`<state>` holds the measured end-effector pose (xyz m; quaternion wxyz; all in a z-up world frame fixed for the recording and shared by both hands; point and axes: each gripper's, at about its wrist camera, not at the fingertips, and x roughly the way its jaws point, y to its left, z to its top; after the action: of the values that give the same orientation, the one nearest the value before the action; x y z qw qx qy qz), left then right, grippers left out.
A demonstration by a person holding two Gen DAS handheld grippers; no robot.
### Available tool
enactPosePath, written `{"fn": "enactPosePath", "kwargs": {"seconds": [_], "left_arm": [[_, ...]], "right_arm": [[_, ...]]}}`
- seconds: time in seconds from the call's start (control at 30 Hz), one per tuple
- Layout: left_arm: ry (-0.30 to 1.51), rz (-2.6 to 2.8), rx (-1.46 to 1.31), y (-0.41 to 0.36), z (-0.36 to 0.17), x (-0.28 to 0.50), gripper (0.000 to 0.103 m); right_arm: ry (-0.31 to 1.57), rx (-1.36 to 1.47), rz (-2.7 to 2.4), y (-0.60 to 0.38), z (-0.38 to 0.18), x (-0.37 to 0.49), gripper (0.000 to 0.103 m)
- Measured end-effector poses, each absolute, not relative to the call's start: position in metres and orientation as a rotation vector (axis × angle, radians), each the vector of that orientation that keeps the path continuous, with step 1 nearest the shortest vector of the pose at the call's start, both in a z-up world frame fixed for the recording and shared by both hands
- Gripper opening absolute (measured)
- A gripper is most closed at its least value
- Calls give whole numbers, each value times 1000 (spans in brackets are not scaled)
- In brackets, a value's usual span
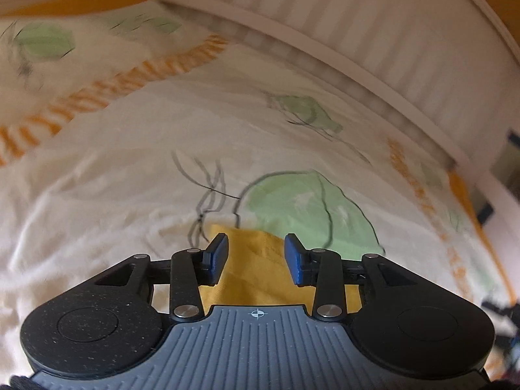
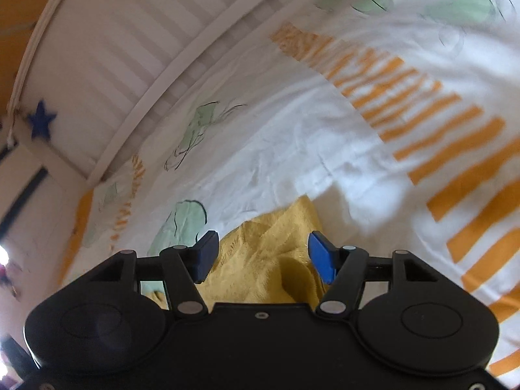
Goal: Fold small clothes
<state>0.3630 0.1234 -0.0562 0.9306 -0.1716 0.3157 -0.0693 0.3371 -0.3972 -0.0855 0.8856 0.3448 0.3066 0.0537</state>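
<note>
your left gripper (image 1: pixel 256 258) and right gripper (image 2: pixel 261 256) both have fingers released, the yellow cloth (image 2: pixel 269 260) lying loose between them on the bed sheet (image 1: pixel 130 169).

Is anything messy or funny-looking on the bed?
Only the yellow cloth: it lies bunched and wrinkled on the patterned bed sheet, not flat or folded. Both the left gripper and right gripper are open around it.

1. Yellow garment (image 2: pixel 260 260): soft, matt, slightly fuzzy cloth.
2. Sheet (image 1: pixel 130 169): thin, smooth, matt, creased printed cotton.
3. Pads (image 1: pixel 217 256): matt blue plastic.
4. Headboard (image 1: pixel 373 22): smooth painted slats.
</note>
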Motion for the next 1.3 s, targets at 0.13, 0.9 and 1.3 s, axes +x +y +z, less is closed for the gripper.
{"fn": "enactPosePath", "kwargs": {"seconds": [0.13,0.9,1.3], "left_arm": [[655,-239,-198,95,-52,347,37],[937,-555,-12,61,-99,335,36],[795,-366,-151,80,-94,367,37]], "right_arm": [[628,572,158,-379,-67,329,66],[900,-124,517,-267,-86,301,68],[784,-132,326,-279,-90,330,76]]}}
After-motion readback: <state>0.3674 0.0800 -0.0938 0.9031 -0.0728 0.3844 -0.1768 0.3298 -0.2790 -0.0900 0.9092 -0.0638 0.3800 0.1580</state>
